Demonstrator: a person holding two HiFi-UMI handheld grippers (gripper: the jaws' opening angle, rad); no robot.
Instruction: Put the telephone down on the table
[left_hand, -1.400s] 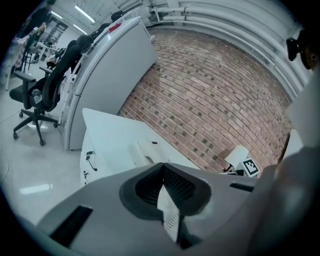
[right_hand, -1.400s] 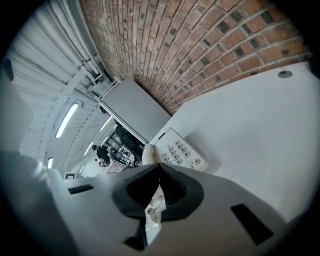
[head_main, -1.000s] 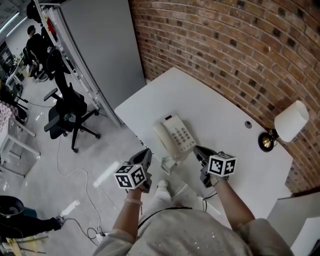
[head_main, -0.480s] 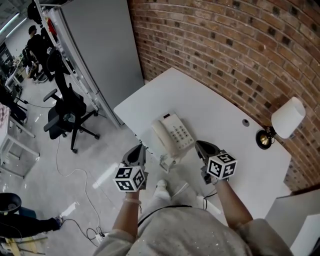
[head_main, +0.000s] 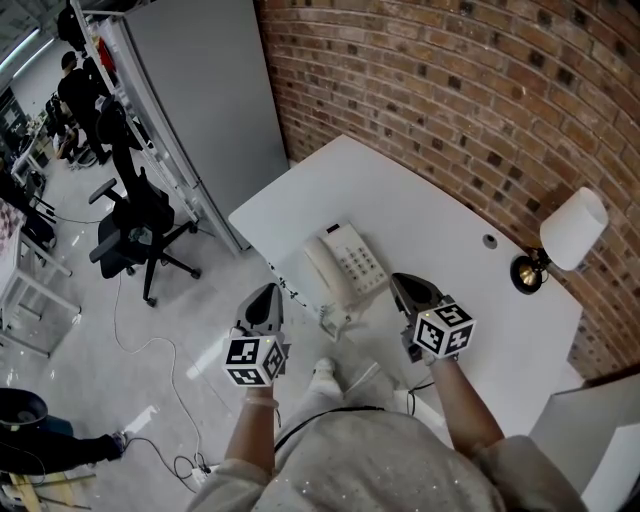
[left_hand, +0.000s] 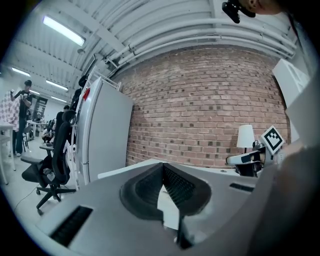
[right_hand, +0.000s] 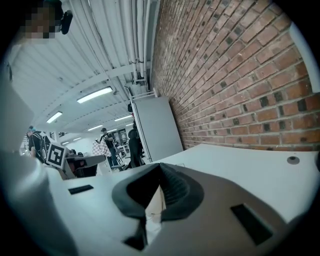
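Observation:
A cream push-button telephone (head_main: 345, 267) lies flat on the white table (head_main: 420, 210) near its front edge, handset in its cradle at the left. My left gripper (head_main: 265, 295) hovers off the table's edge, left of the phone, shut and empty. On the phone's right, my right gripper (head_main: 406, 284) is over the table front, also shut with nothing in it. Neither touches the phone. In the left gripper view the jaws (left_hand: 162, 169) meet; in the right gripper view they (right_hand: 159, 169) meet too.
A brick wall runs behind the table. A white-shaded lamp (head_main: 571, 230) stands at the back right, with a cable hole (head_main: 489, 241) near it. A grey cabinet (head_main: 200, 90) and a black office chair (head_main: 130, 215) stand to the left; people are far off there.
Both grippers have lifted and rolled a little. The left one has drifted left, away from the phone. The telephone has stayed in place on the table.

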